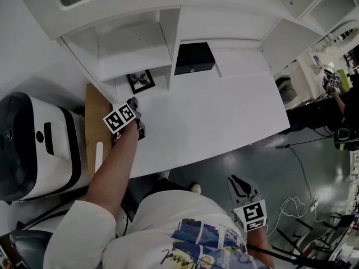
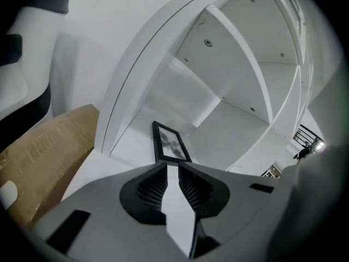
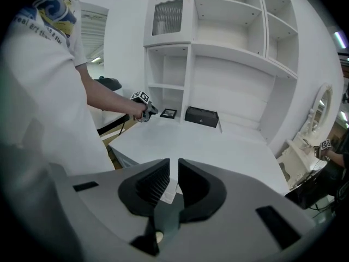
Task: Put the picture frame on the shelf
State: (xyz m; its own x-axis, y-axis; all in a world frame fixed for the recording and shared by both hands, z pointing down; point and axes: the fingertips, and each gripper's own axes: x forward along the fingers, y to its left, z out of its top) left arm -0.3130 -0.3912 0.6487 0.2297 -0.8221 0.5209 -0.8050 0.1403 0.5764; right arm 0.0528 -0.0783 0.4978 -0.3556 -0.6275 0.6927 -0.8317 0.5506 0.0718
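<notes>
— Start close in. Where's your right claw?

— Nearest to me. My right claw [image 3: 173, 161] hangs low, off the near edge of the desk [image 1: 224, 111] and above the floor [image 1: 291, 167], and it looks toward the desk. Its jaws stand a narrow slit apart with nothing between them.

— And the left?

— My left claw [image 2: 172, 165] is farther in, over the far left part of the desk. It is just right of a brown board [image 1: 95, 116] that lies along the desk's left edge. Those jaws are a little apart too, and only bare desk shows through the gap. It grips nothing.

— So where's the frame?

— Just beyond the left claw, clear of it. The frame [image 1: 141, 81] sits in the bottom left bay of the shelf [image 1: 134, 46], on the desk top under the lowest board. It has a black rim and a pale picture with a dark blot. Whether it lies flat or leans back, I cannot tell.

— Anything beside it?

— A black box [image 1: 194, 59] in the next bay to the right, past the divider. More white bays rise above both.
</notes>
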